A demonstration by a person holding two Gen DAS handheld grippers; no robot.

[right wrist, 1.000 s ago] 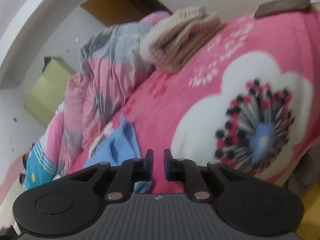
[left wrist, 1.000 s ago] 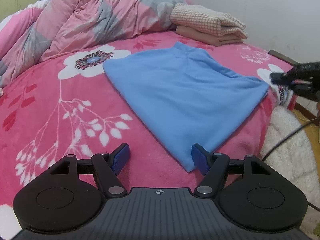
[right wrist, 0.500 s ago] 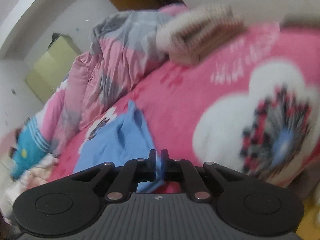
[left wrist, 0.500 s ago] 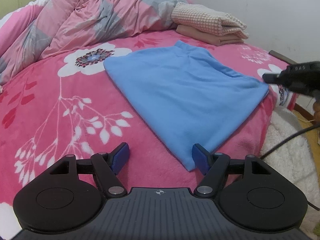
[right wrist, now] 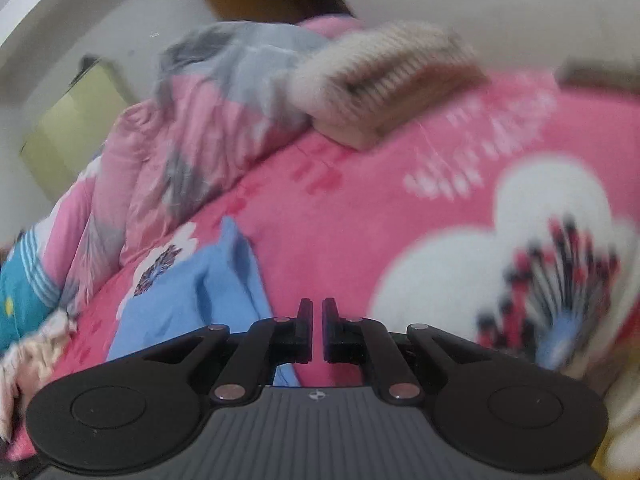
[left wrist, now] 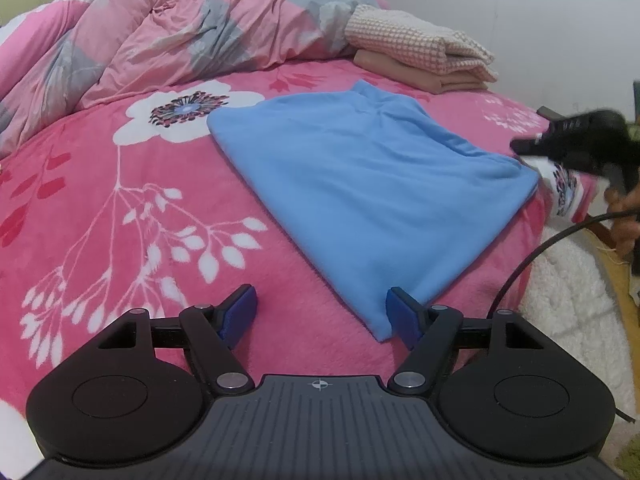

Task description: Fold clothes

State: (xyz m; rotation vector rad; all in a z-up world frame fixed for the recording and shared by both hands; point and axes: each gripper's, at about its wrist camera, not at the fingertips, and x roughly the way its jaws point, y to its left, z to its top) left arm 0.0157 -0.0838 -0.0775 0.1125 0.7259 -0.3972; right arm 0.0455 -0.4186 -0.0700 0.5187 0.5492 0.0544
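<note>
A light blue garment (left wrist: pixel 360 184) lies folded flat on the pink floral blanket (left wrist: pixel 120 208). My left gripper (left wrist: pixel 322 314) hovers open just above the blanket at the garment's near corner; that corner lies beside the right fingertip (left wrist: pixel 400 314) and nothing is pinched. My right gripper (left wrist: pixel 524 147) shows blurred at the right edge, just above the garment's far right corner. In the right wrist view the right gripper (right wrist: pixel 317 312) is shut with only a thin slit between its pads and no cloth in it. The blue garment (right wrist: pixel 192 304) lies to its left.
A crumpled pink and grey duvet (left wrist: pixel 180 32) fills the back of the bed. A stack of folded beige and checked clothes (left wrist: pixel 420 52) sits behind the garment. A white fluffy cover (left wrist: pixel 568 280), a black cable (left wrist: pixel 520 272) and a person's hand (left wrist: pixel 624 216) are beyond the bed's right edge.
The right gripper has shut its small gap, rolled, and drifted up and left over the garment's right corner. The left gripper and the garment have stayed put.
</note>
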